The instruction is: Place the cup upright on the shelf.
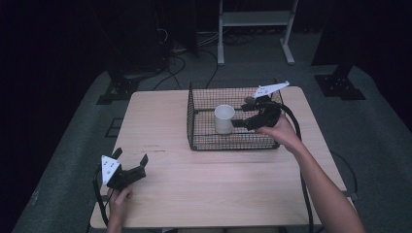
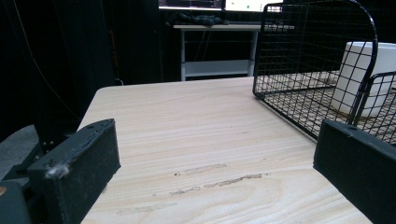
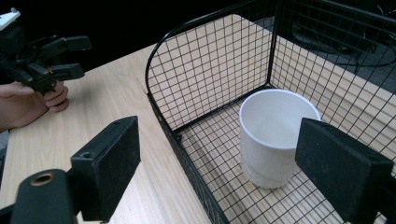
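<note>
- Standing upright inside the basket [image 1: 228,143], the cup [image 1: 224,118] has the right gripper [image 1: 239,122] just beside it, jaws apart, nothing gripped.
- Left gripper view: left gripper [image 2: 210,172] released, near the basket.
- Right gripper view: cup between spread jaws, untouched.

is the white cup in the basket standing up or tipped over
Standing upright. The white cup sits on its base on the floor of the wire basket, its open mouth facing up, and it looks empty inside.
</note>
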